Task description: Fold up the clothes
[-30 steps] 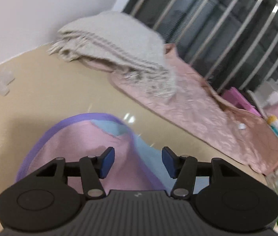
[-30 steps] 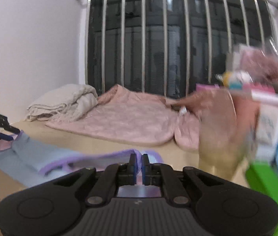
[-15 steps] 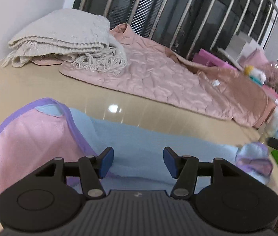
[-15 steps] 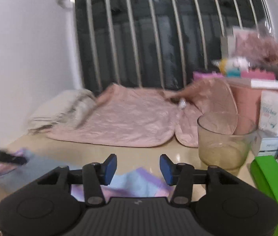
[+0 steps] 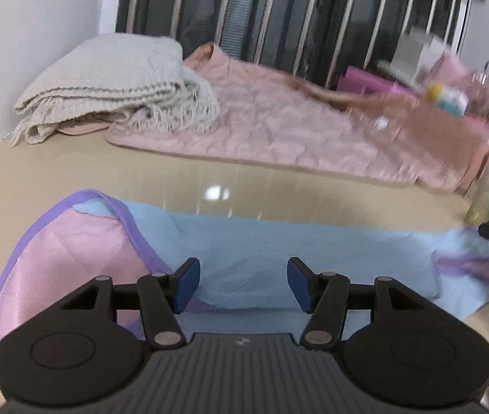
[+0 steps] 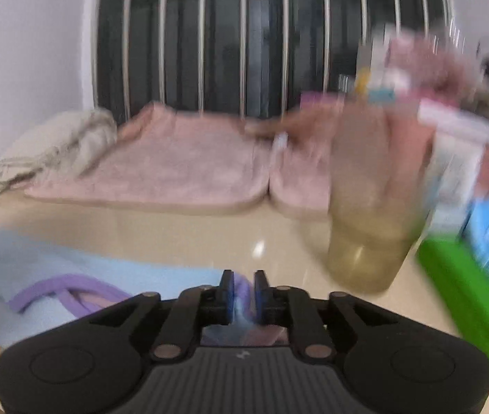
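A light blue and pink garment with purple trim [image 5: 279,245] lies stretched across the beige table [image 5: 72,169]. My left gripper [image 5: 242,284] is open and empty just above its near edge, close to the pink part. The garment also shows in the right wrist view [image 6: 72,276]. My right gripper [image 6: 243,291] is shut on the garment's right end, with fabric pinched between the blue pads. The view is motion-blurred.
A folded cream knit blanket [image 5: 113,82] and a pink quilted cloth [image 5: 279,131] lie at the back by the barred window. A glass cup [image 6: 372,234], a green box [image 6: 472,296] and cluttered boxes stand at the right.
My right gripper was open half a second ago and has shut on the garment's right end. My left gripper stays open and has shifted slightly over the garment.
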